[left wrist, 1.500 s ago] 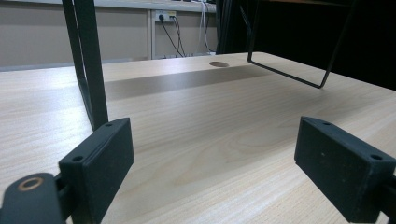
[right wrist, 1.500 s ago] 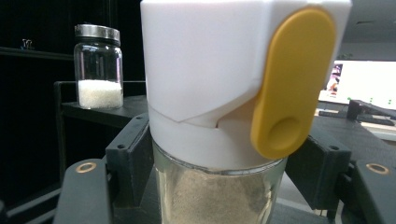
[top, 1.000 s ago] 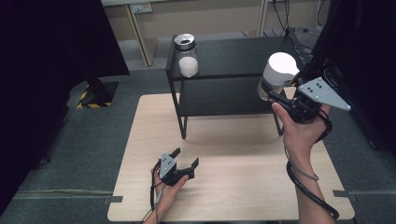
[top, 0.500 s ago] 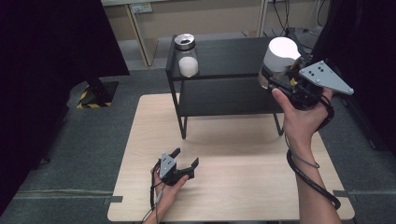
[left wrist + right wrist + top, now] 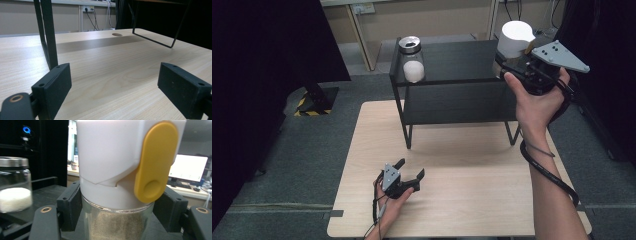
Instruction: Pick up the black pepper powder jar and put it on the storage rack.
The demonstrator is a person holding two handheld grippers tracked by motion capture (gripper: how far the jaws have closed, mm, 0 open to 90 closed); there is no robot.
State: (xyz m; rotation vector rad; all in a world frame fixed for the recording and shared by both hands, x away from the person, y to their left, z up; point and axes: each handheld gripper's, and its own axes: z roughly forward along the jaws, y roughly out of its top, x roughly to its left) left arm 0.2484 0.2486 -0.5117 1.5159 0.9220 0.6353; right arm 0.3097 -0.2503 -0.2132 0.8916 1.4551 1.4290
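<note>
Glass jar stands on black shelf.

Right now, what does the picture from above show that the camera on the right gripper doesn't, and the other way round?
High view alone: the wooden table, the left gripper open and low over it, and the whole black shelf. Right gripper view alone: the yellow tab on the white lid and the brownish powder inside the glass. Both: the right gripper shut on the white-lidded jar, and the metal-lidded jar of white grains.

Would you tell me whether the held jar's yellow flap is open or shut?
Shut: the yellow flap lies flush against the white lid.
</note>
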